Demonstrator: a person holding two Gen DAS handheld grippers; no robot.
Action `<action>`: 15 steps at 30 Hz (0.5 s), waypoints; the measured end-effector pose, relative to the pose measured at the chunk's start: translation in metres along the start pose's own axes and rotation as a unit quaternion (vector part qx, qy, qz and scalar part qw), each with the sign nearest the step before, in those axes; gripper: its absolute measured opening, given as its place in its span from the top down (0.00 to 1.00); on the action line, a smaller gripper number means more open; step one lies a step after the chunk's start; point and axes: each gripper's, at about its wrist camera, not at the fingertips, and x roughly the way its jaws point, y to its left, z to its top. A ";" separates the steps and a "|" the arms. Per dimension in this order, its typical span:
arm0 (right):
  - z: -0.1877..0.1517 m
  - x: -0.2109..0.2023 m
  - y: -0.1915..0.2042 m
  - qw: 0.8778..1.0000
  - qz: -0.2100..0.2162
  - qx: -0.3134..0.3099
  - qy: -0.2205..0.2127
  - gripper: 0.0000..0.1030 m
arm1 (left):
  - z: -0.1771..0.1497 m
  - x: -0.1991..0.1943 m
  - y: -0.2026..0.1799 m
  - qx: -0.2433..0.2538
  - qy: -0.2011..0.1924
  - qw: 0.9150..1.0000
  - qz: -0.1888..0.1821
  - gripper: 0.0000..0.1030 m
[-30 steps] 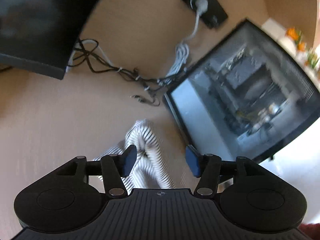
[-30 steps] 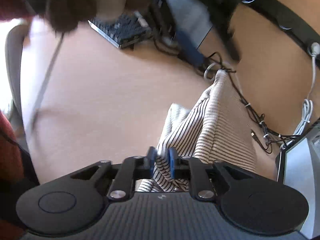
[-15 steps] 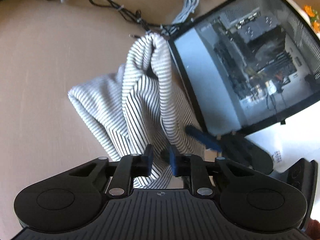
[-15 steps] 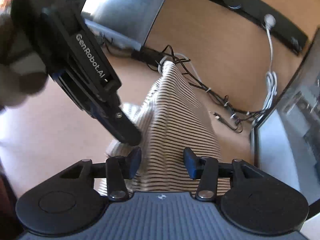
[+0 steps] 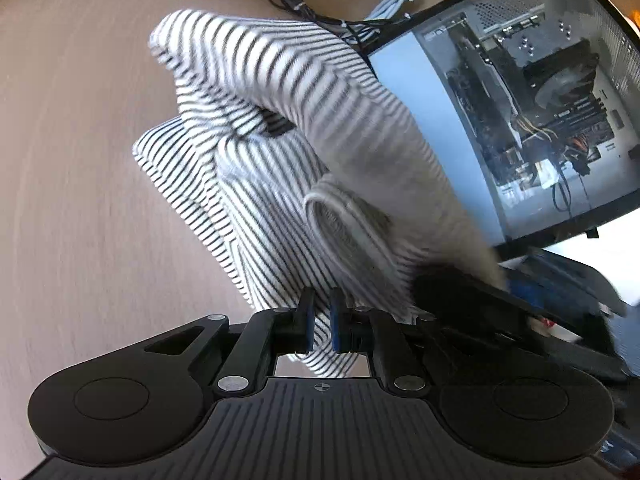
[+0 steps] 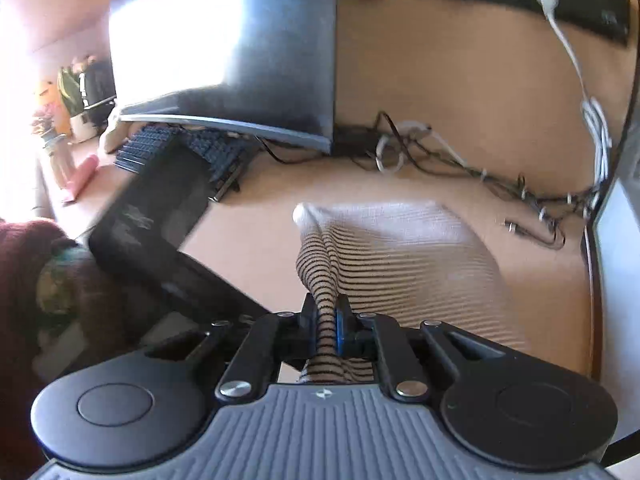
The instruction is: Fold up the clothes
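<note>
Both sets of jaws are pinching the striped garment (image 5: 280, 152): the left gripper (image 5: 320, 326) clamps a lower hem fold, and the right gripper (image 6: 328, 326) pinches a bunched ridge of cloth. The garment hangs bunched just above the wooden surface (image 5: 80, 200), running forward from the jaws toward the cables (image 6: 480, 168), beside the computer case (image 5: 540, 100). The two grips sit close together, so spreading it looks like the next need.

Table (image 6: 420, 80): light wood surface. Computer case (image 5: 540, 92), glass side panel, internals visible, at the table's right. Monitor (image 6: 224, 52), dark, glare on screen. Keyboard (image 6: 188, 148) beneath it. Black cables (image 6: 460, 164), tangled, tied. White cable (image 6: 596, 128), coiled, plugged into black power strip (image 6: 580, 4).
</note>
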 end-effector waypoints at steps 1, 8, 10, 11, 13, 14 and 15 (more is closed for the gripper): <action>-0.001 0.001 -0.003 1.000 0.006 0.013 0.004 0.92 | -0.002 -0.001 0.002 0.000 -0.002 1.000 -0.002 0.92; -0.026 0.031 0.003 0.993 -0.036 -0.094 0.061 0.90 | -0.001 -0.023 0.011 -0.013 -0.019 1.000 0.005 0.80; -0.036 0.035 0.017 0.987 -0.055 -0.141 0.058 0.84 | 0.003 -0.043 0.015 -0.011 -0.046 0.998 0.030 0.62; -0.040 0.037 0.025 0.983 -0.062 -0.162 0.056 0.82 | 0.005 -0.053 0.017 -0.010 -0.059 0.997 0.043 0.62; -0.044 0.042 0.037 0.978 -0.069 -0.188 0.056 0.78 | 0.013 -0.077 0.016 -0.013 -0.093 0.995 0.038 0.62; -0.045 0.045 0.040 0.978 -0.069 -0.190 0.057 0.78 | 0.018 -0.089 0.011 -0.005 -0.113 0.993 0.033 0.62; -0.046 0.048 0.043 0.977 -0.069 -0.192 0.058 0.78 | 0.024 -0.102 0.007 0.003 -0.134 0.991 0.027 0.62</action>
